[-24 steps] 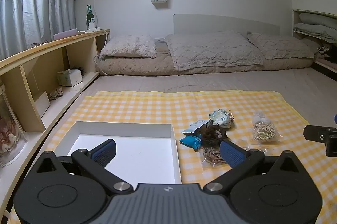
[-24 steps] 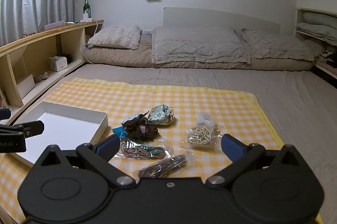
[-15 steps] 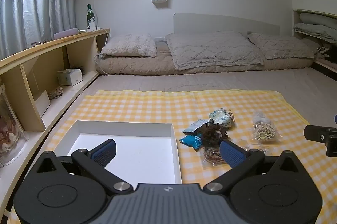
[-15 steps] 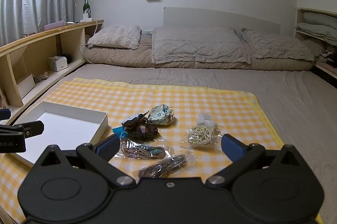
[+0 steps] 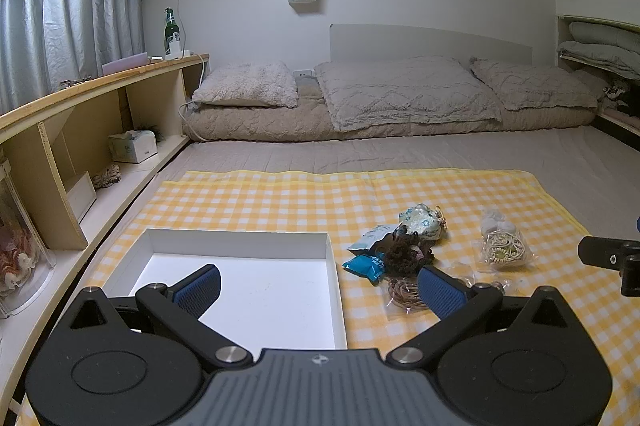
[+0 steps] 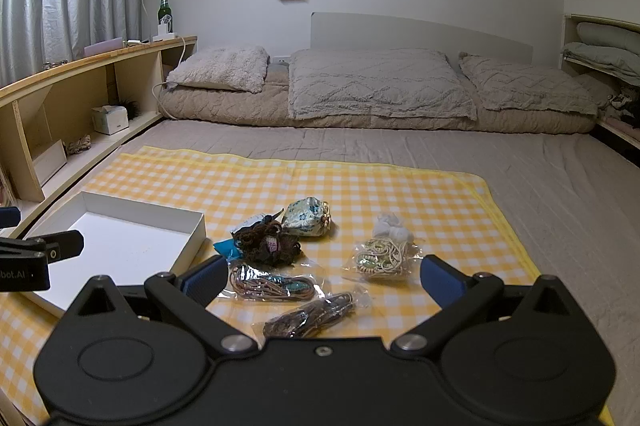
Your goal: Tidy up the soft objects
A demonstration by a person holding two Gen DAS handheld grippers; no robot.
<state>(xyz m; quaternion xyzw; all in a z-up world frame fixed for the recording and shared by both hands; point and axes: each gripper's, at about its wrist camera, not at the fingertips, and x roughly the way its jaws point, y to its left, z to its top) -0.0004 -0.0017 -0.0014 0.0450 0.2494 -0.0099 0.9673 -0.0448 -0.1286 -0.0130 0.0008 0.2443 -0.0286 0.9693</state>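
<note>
Bed (image 6: 540, 185): we see a grey mattress running ahead of both tools, pillows (image 6: 372, 85) at its far end.
Cloth (image 6: 320, 193): our yellow checked sheet lies on the bed, right under the tools.
Box (image 5: 240, 290): white, open, beneath our left tool (image 5: 316, 290).
Small items: dark scrunchie (image 6: 268, 246), floral pouch (image 6: 308, 218), bagged hair ties (image 6: 380, 258) ahead of our right tool (image 6: 320, 278).

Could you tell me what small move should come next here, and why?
Probably ease the right tongs down onto the nearest clear packet of dark cords. Both tongs are open and empty, the white box holds nothing, and that packet lies just below and between the right fingers.
</note>
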